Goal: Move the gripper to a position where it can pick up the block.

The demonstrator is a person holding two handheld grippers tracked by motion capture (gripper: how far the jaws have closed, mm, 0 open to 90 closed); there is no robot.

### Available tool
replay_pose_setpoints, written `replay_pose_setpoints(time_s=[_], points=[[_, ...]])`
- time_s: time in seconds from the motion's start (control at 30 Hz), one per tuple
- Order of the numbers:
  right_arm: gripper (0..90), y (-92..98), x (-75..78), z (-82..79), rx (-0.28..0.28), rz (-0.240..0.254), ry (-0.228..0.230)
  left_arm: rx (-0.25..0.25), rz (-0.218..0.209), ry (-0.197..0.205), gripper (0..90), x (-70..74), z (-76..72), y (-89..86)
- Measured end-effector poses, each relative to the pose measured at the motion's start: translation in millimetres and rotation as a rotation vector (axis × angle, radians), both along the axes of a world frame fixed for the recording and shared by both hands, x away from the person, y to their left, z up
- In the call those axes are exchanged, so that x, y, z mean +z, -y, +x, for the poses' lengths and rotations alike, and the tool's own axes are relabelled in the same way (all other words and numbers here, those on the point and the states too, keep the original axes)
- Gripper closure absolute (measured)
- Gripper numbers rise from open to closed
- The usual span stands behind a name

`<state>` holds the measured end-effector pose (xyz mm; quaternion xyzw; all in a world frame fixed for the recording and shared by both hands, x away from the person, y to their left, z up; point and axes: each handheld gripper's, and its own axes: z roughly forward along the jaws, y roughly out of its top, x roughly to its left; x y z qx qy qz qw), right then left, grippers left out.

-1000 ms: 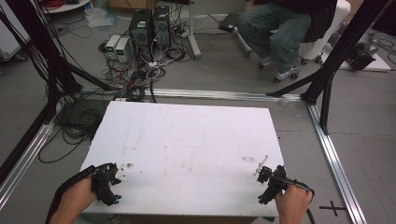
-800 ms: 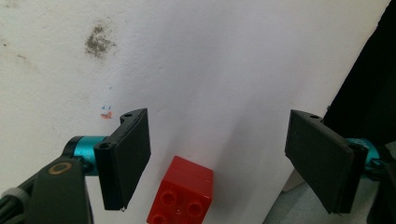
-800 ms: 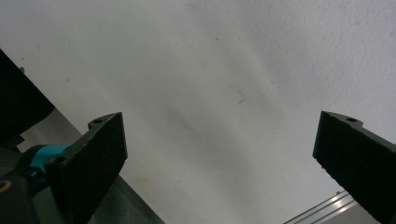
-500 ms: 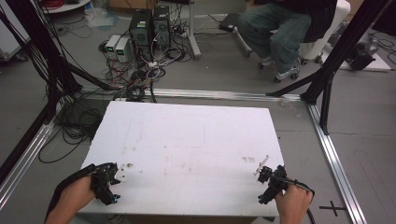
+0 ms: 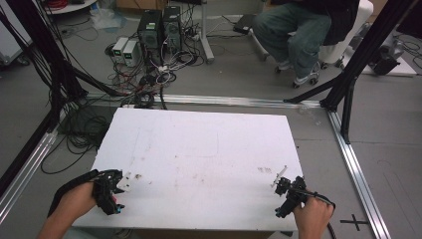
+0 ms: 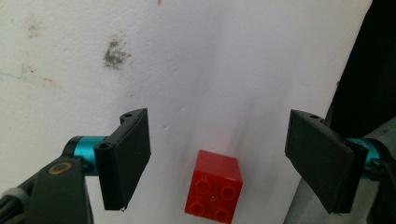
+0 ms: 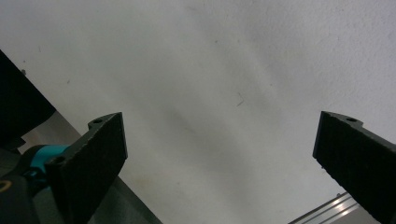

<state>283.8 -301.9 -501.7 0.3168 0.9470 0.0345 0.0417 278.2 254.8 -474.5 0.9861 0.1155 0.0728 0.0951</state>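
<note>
A small red four-stud brick [image 6: 214, 185] lies on the white table top [image 6: 196, 70], studs up, between the wide-apart jaws of my left gripper [image 6: 224, 163], which is open and touches nothing. In the high view that gripper [image 5: 112, 191] rests at the table's near left corner, held by a hand. My right gripper [image 7: 219, 163] is open too, its jaws spread over bare white board. From above, the right gripper [image 5: 288, 194] sits at the near right corner of the table [image 5: 209, 149].
The board's near edge and an aluminium frame rail [image 7: 322, 210] lie just under the right gripper. A seated person [image 5: 303, 30] is beyond the table's far side. Computers and tangled cables [image 5: 149, 45] cover the floor at the far left. Black frame posts [image 5: 358, 55] stand at both sides.
</note>
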Motion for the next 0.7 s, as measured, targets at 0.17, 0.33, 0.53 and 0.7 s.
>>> replay_pose_setpoints(time_s=[0.17, 0.33, 0.53, 0.7], points=[[2.0, 0.1, -1.1, 0.2, 0.001, 0.003, -0.001, -0.016, 0.005, -0.001, 22.7, 2.3, 1.6, -5.2], [2.0, -0.2, -0.9, 0.2, 0.000, 0.002, -0.001, -0.053, 0.013, -0.003, 22.7, 4.8, 3.1, -9.3], [2.0, 0.2, -1.0, -0.1, 0.001, 0.005, 0.002, -0.086, 0.020, -0.005, 22.7, 7.3, 4.4, -15.4], [2.0, 0.3, -1.3, -0.5, 0.003, 0.007, 0.003, -0.107, 0.029, -0.010, 22.7, 8.3, 5.4, -20.3]])
